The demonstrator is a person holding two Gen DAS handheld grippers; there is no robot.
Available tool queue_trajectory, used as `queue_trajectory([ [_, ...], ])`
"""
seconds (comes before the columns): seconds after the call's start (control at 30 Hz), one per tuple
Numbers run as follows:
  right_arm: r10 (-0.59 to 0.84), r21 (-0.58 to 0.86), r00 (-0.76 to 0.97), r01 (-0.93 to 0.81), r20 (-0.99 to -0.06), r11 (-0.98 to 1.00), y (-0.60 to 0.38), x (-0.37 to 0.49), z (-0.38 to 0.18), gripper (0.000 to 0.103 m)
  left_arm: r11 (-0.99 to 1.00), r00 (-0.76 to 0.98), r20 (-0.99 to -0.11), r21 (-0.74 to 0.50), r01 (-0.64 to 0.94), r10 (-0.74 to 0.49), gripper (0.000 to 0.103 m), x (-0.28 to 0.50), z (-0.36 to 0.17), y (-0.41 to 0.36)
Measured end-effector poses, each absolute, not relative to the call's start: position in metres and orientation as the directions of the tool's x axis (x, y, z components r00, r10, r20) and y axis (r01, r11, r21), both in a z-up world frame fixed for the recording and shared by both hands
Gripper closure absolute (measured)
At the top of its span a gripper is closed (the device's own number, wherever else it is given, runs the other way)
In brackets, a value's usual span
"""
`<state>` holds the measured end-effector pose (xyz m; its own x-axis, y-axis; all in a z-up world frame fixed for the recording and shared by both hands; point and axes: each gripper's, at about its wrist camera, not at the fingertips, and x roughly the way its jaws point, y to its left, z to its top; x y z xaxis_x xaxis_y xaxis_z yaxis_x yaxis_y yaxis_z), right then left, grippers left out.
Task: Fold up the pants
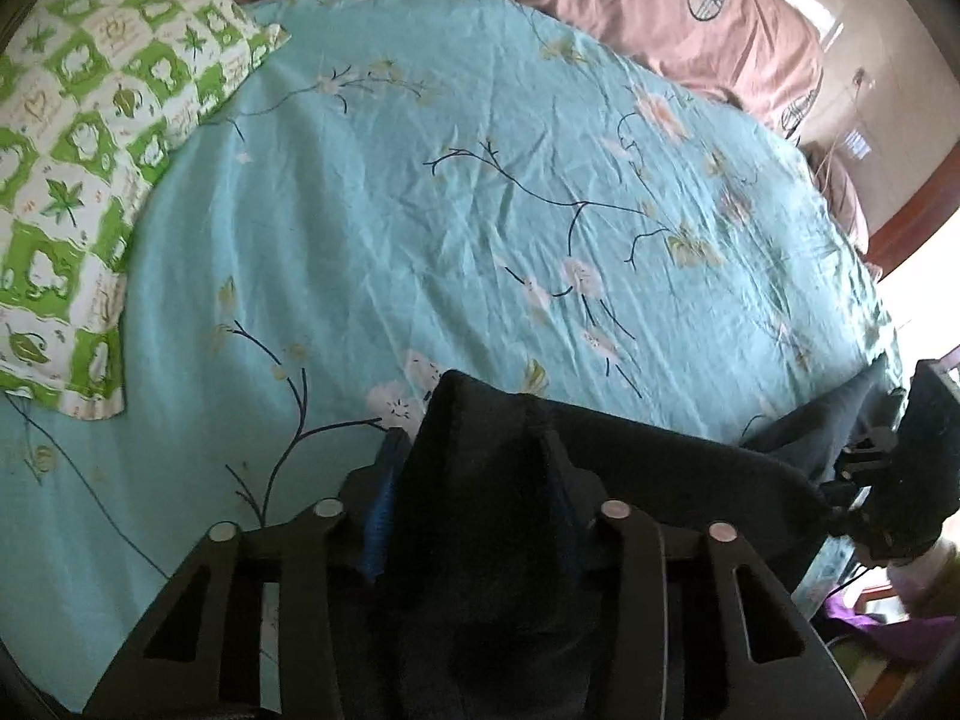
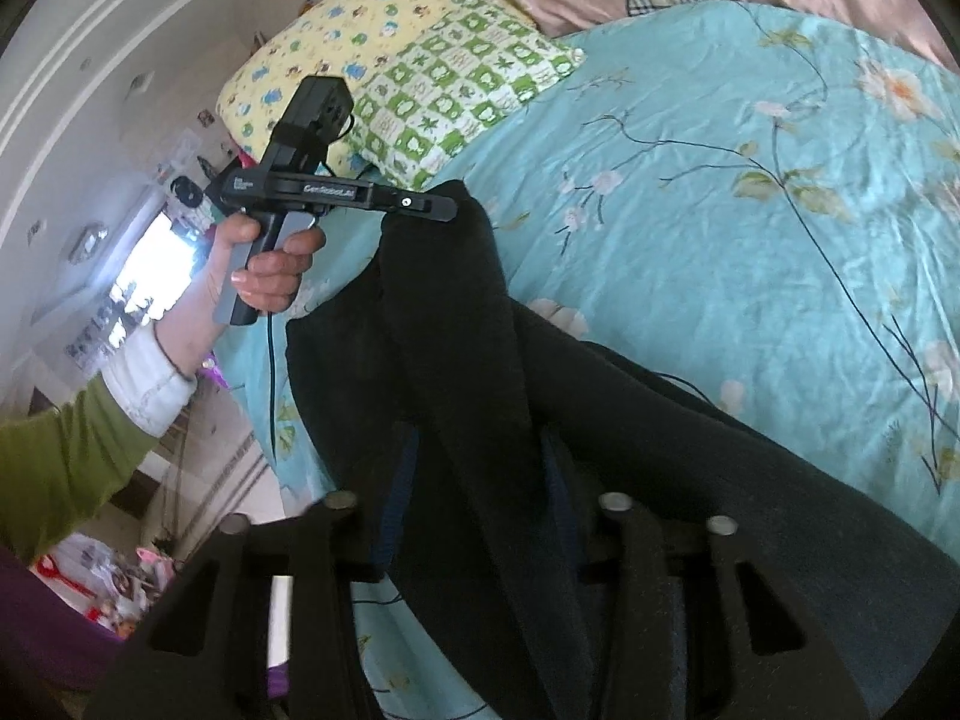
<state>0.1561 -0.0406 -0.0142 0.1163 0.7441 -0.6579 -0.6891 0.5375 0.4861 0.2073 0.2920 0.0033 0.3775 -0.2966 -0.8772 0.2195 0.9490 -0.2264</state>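
A pair of black pants [image 2: 468, 360] hangs stretched between two handheld grippers above a bed with a turquoise floral sheet [image 1: 420, 180]. The left gripper [image 1: 474, 480] pinches a bunched fold of the dark fabric, at 6 o'clock in its own view. The right gripper [image 2: 480, 480] likewise clamps the cloth at 6 o'clock. A green-and-white leaf-patterned pillow [image 1: 78, 150] lies at 9 o'clock, and a pink quilt [image 1: 660, 12] runs along 12 o'clock.

Floral bedsheet [image 1: 420, 180], bright window [image 2: 156, 264]
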Motion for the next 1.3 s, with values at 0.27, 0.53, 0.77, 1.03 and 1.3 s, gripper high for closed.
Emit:
queue_trajectory([
  [0.27,0.756,0.436,0.177,-0.724,-0.631,0.534,-0.046,0.144,0.001,0.096,0.964,0.536,-0.804,-0.174,0.199,-0.256,0.092,0.159,0.047,0.296],
  [0.53,0.759,0.356,0.169,-0.806,-0.629,0.474,-0.038,0.109,0.009,0.096,0.965,0.633,-0.729,-0.191,0.179,-0.261,0.098,0.097,0.056,0.292],
  [0.77,0.743,0.321,0.167,-0.824,-0.649,0.466,-0.034,0.09,0.001,0.096,0.966,0.678,-0.693,-0.231,0.117,-0.247,0.098,0.054,0.047,0.306],
  [1.03,0.716,0.277,0.159,-0.848,-0.679,0.451,-0.029,0.077,-0.004,0.096,0.959,0.684,-0.692,-0.281,0.04,-0.232,0.097,0.032,0.026,0.319],
  [1.3,0.709,0.304,0.142,-0.833,-0.69,0.463,-0.03,0.075,-0.013,0.093,0.95,0.683,-0.7,-0.31,-0.029,-0.208,0.094,0.014,0.016,0.322],
])
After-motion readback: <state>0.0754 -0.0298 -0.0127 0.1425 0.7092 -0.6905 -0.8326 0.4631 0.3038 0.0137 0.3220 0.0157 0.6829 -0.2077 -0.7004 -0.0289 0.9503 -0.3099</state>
